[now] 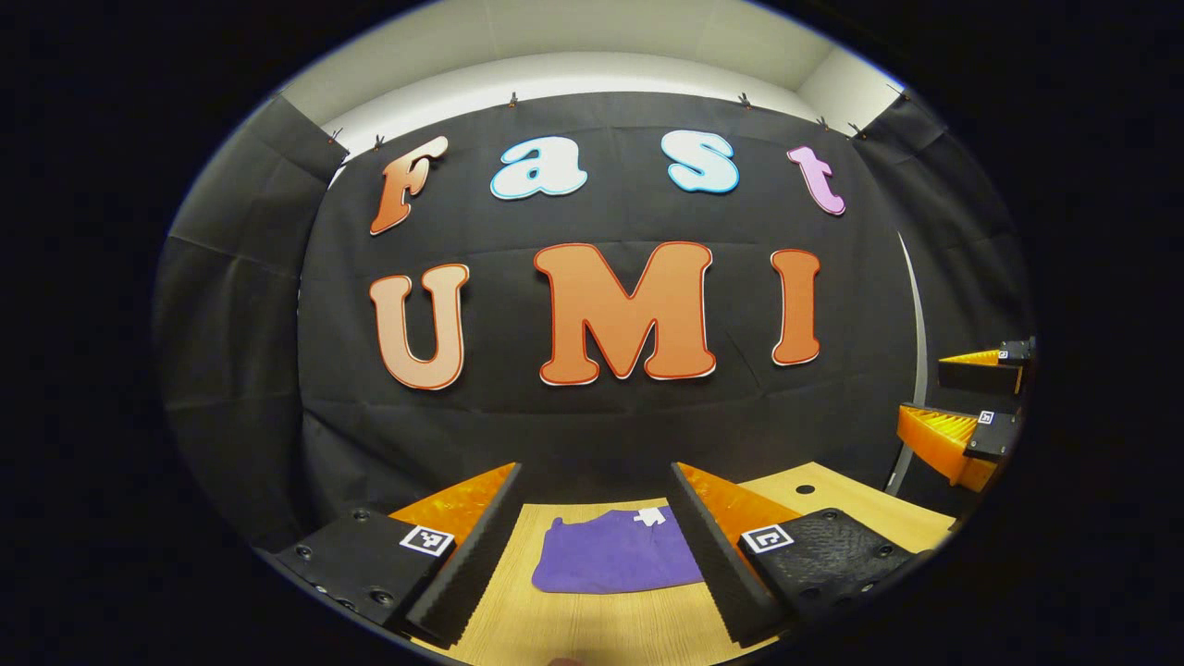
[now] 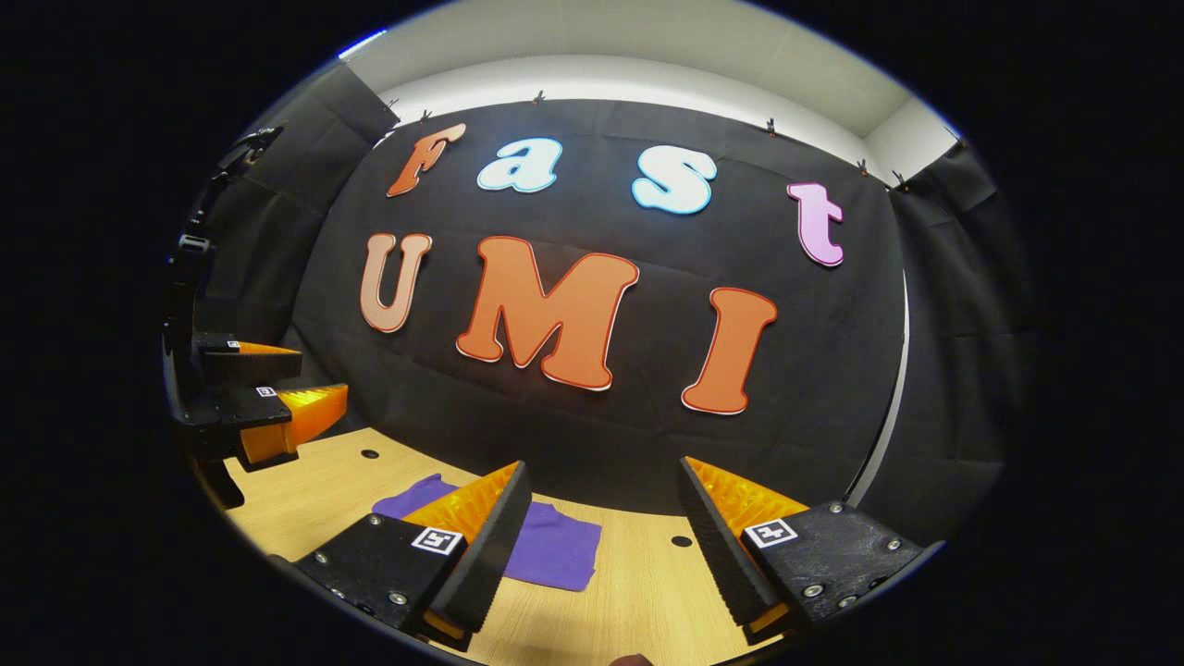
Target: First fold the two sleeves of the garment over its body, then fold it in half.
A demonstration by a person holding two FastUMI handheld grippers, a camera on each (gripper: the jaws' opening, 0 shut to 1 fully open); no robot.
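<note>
A purple garment (image 1: 615, 555) lies folded into a small flat rectangle on the wooden table (image 1: 592, 624), a white tag showing at its far edge. My left gripper (image 1: 597, 504) hangs open above the table, with the garment seen between its fingers and nothing held. In the right gripper view the same purple garment (image 2: 555, 550) lies behind the left finger. My right gripper (image 2: 606, 504) is open too and holds nothing. The other gripper (image 2: 268, 398) shows at the left edge of that view, and at the right edge of the left gripper view the right gripper (image 1: 971, 407) appears, lifted off the table.
The wooden table (image 2: 629, 592) has small round holes (image 2: 682, 541) in its top. Black cloth walls close off the back and both sides of the booth.
</note>
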